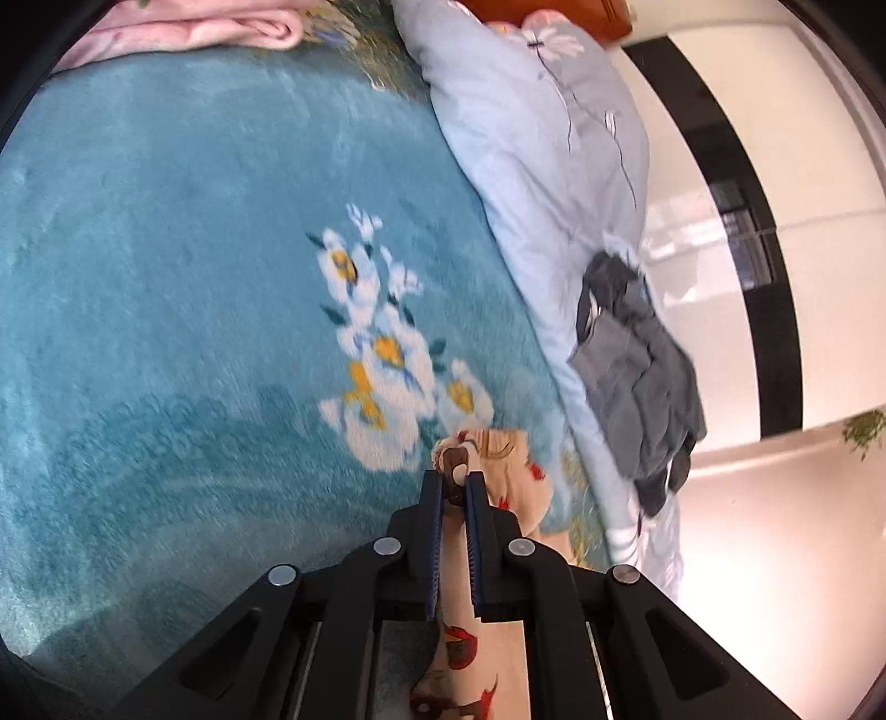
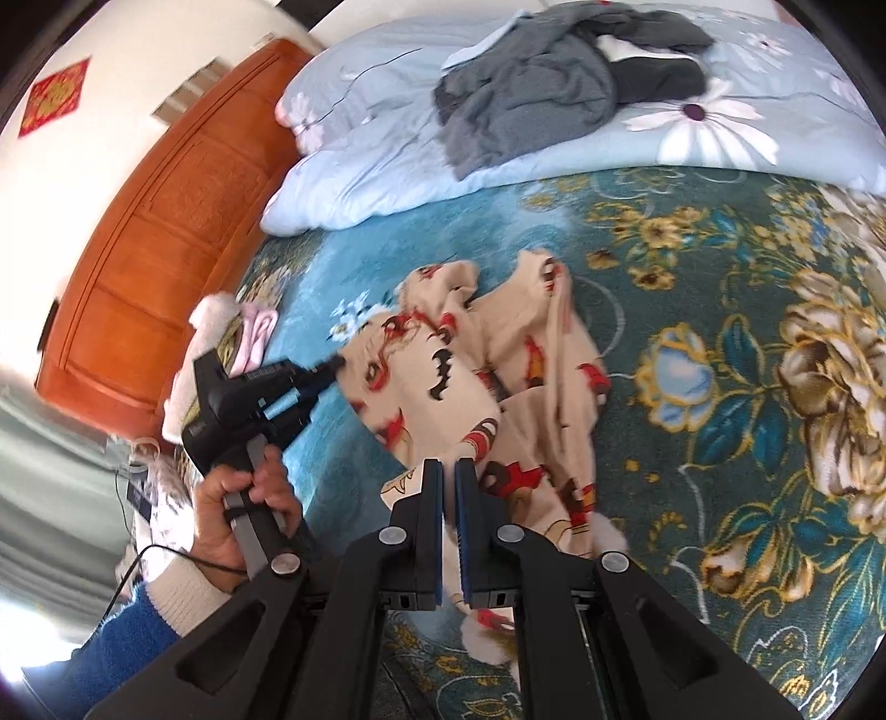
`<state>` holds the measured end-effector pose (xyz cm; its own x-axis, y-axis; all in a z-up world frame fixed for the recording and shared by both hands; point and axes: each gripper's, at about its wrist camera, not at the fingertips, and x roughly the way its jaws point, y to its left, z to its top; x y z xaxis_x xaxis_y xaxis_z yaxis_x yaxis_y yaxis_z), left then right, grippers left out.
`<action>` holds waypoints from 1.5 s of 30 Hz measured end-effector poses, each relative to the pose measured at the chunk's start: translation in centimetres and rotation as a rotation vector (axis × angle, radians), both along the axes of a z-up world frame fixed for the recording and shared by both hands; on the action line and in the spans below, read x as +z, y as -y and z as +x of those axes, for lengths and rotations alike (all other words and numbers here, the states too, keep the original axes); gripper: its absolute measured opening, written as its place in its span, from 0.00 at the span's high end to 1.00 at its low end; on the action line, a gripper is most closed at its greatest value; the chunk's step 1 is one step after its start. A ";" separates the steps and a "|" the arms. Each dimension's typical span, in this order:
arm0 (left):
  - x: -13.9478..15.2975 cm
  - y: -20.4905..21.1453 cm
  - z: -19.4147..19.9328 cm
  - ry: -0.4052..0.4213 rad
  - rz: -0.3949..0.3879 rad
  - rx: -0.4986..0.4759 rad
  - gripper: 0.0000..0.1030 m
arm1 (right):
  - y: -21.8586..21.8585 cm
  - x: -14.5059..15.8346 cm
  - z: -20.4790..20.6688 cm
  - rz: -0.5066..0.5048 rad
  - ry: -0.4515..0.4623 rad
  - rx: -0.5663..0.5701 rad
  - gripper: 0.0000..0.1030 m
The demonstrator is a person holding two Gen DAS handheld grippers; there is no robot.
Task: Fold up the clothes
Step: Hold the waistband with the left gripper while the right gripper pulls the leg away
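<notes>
A cream garment [image 2: 487,382] with red and black cartoon prints lies crumpled on the teal floral blanket [image 2: 692,266]. My left gripper [image 1: 455,481] is shut on one edge of the garment [image 1: 498,459]; in the right wrist view it [image 2: 332,365] pinches the garment's far left edge. My right gripper [image 2: 449,471] is shut on the garment's near edge, and the cloth runs down between its fingers [image 2: 432,515].
A light blue quilt [image 2: 387,160] lies along the far side of the bed with a grey garment pile [image 2: 531,83] on it. A pink folded cloth [image 1: 183,27] lies near the wooden headboard [image 2: 155,232]. The bed edge and white floor [image 1: 775,554] are on the right.
</notes>
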<state>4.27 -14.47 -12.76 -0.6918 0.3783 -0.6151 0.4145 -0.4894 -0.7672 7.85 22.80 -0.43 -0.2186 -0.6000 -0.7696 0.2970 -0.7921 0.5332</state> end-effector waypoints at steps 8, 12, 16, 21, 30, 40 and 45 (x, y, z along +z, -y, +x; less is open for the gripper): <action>3.1 3.3 -0.4 -0.063 -0.126 0.001 0.92 | 6.4 -1.4 2.8 0.038 0.047 0.294 0.73; 0.9 5.3 0.8 -0.035 0.027 0.090 0.92 | 3.0 -1.5 0.4 -0.003 0.063 0.122 0.58; -0.4 5.3 1.3 -0.021 0.100 0.129 0.92 | -0.8 -3.3 -2.3 0.041 0.141 -0.105 0.58; 0.6 4.0 0.6 -0.024 0.009 0.064 0.92 | 1.3 -4.7 -4.5 0.111 0.159 -0.108 0.58; -0.2 4.4 0.8 0.005 0.031 0.075 0.92 | 7.0 -9.2 -6.0 0.436 0.233 0.007 0.96; 0.5 4.4 1.1 -0.086 0.100 0.047 0.92 | -2.5 4.8 -10.5 -0.086 0.004 -0.276 0.97; 1.0 4.0 0.9 -0.094 0.084 0.022 0.92 | -7.1 17.7 -8.1 -0.109 -0.387 -0.375 0.97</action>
